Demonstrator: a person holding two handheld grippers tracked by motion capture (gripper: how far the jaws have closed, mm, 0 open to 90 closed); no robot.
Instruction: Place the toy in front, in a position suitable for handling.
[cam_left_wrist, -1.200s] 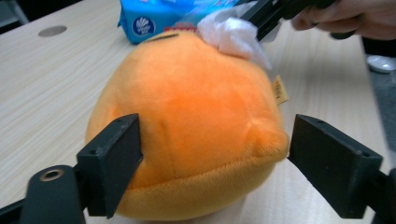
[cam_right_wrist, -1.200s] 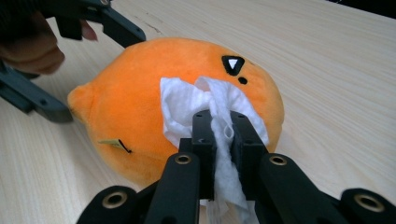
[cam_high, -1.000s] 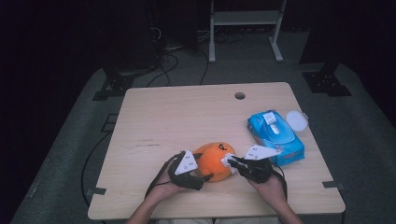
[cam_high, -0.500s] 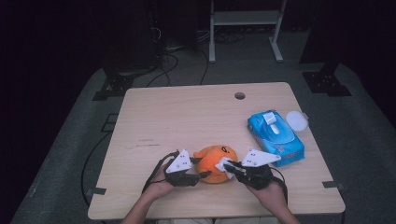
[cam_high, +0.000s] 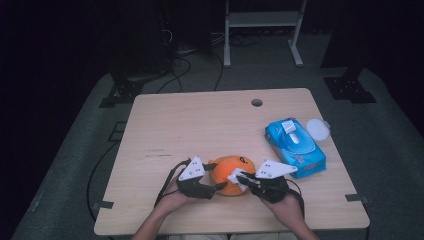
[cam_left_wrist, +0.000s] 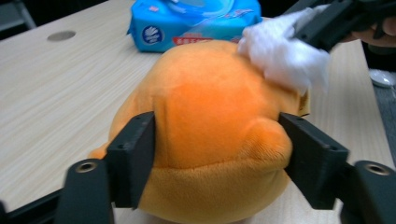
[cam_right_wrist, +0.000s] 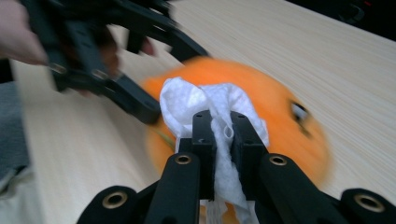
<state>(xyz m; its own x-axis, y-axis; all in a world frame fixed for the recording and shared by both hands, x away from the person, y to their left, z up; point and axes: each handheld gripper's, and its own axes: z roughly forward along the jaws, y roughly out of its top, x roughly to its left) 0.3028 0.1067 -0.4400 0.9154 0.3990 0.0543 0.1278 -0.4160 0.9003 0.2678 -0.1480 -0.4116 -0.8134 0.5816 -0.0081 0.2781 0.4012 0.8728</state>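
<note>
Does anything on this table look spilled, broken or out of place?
Nothing looks spilled or broken. The left hand-held gripper clamps the orange plush toy while the right hand-held gripper presses a white wipe on it. The blue wipes pack lies askew, its lid flipped open.

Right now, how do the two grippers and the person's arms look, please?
Each black two-jaw gripper, the left gripper and the right gripper, carries a pale grey three-cornered plate on top and trails a black cable. Their jaws are flat, blocky black bars on arms with brass-coloured ringed screw holes. The forearms are bare, with no sleeves or gloves visible.
</note>
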